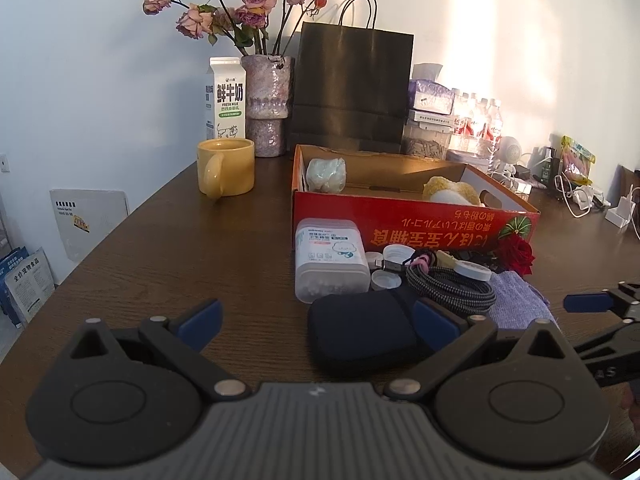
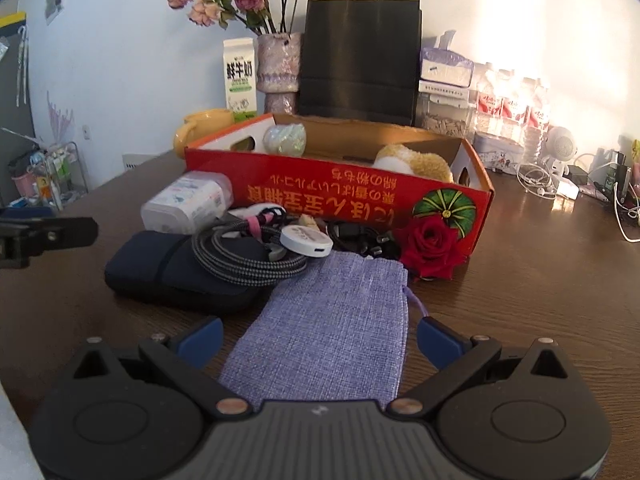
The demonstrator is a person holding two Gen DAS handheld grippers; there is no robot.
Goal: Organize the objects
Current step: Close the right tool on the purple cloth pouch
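Both tools gaping, level: left tool [image 1: 316, 322], right tool [image 2: 318, 338].

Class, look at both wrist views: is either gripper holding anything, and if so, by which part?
Nothing is held. The left gripper and the right gripper are both open; the purple fabric pouch lies flat between the right gripper's fingers, ungripped.

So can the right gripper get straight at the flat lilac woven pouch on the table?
Probably yes: the right gripper is open, its fingers either side of the lilac woven pouch, and nothing lies on the pouch's near end.
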